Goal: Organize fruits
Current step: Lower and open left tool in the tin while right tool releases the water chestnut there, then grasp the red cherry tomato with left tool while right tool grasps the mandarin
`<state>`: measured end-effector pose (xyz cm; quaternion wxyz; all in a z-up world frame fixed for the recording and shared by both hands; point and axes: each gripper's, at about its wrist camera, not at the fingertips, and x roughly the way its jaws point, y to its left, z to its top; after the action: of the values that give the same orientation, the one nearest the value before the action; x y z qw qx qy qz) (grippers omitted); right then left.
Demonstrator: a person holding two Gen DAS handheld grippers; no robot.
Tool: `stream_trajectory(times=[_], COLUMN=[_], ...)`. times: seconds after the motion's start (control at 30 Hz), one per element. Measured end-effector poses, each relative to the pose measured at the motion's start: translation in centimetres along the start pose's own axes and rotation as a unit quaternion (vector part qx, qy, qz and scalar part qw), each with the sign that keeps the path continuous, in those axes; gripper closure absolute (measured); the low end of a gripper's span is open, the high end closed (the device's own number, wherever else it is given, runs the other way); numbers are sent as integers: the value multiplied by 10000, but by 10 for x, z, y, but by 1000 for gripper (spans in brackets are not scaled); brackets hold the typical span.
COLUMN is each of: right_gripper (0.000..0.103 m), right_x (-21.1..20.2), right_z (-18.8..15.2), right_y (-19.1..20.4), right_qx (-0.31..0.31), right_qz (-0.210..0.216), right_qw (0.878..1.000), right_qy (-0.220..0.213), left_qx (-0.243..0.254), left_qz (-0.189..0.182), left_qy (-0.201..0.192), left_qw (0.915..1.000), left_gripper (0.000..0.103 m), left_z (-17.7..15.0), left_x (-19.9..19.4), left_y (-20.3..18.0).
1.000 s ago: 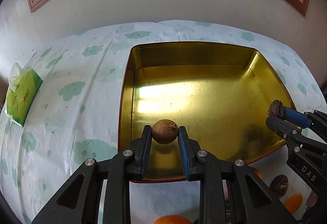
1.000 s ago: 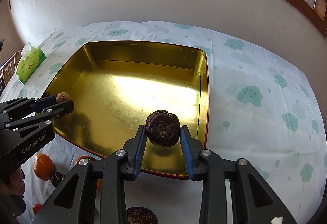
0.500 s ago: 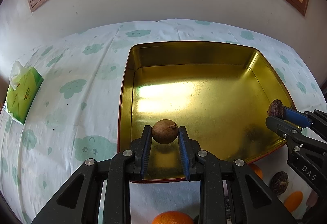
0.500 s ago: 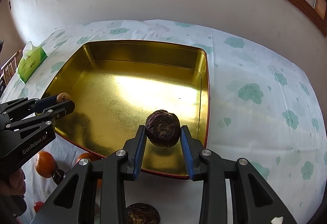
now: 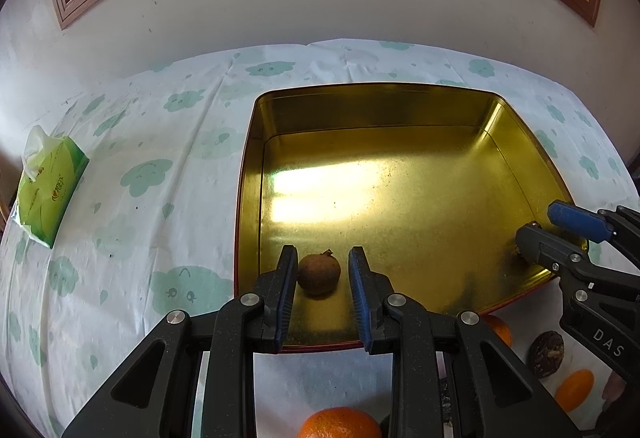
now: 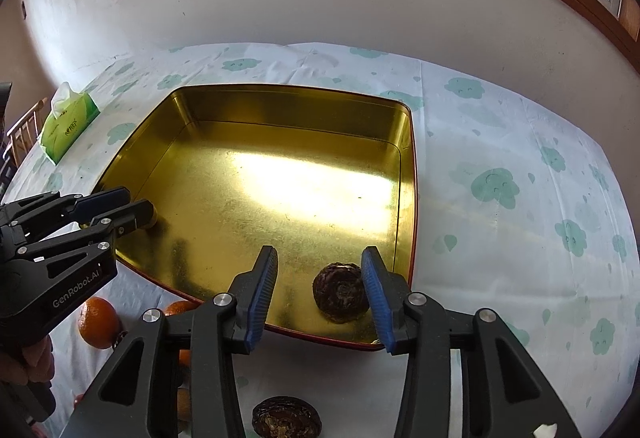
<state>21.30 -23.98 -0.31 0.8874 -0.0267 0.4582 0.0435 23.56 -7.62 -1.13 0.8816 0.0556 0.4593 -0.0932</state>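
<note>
The left gripper (image 5: 323,270) is narrow around a brown fruit (image 5: 319,274) that seems to lie free on the tray (image 5: 248,174) floor, with a slight gap at one pad. The right gripper (image 6: 320,278) is opening. The dark fruit (image 6: 340,292) between its fingers rests in the tray's near corner, against the right pad only.

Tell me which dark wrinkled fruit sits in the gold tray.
The dark fruit between the opening jaws of the right tool; the other lies outside, on the tablecloth.
</note>
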Motion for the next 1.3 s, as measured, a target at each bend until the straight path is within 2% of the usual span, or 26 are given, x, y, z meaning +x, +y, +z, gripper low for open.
stream_trajectory(times=[0.37,0.6,0.73,0.93,1.23,1.3], right_gripper=[60,60,60,60,60,60], right_x=[-47,-77,-93,-114,-121,-118], right_z=[-5,-28,-46,-82,-144,-157], right_y=[2,2,1,-2,-2,-2], right_qx=[64,164,242,307,407,444], right_qz=[17,5,-24,-93,-83,-64], right_qw=[9993,9987,9983,9982,9989,9989], right_qy=[-356,-485,-527,-501,-196,-113], left_qx=[-4,-51,-44,-82,-283,-270], left_qz=[-7,-43,-64,-114,-301,-298], left_qy=[-290,-391,-450,-337,-112,-226], left_qw=[9996,9992,9990,9993,9991,9989], left_gripper=[75,75,75,75,75,75], left_z=[-12,-36,-58,-96,-154,-163], left_x=[-44,-76,-92,-104,-112,-117], left_y=[0,1,-2,-2,0,-1])
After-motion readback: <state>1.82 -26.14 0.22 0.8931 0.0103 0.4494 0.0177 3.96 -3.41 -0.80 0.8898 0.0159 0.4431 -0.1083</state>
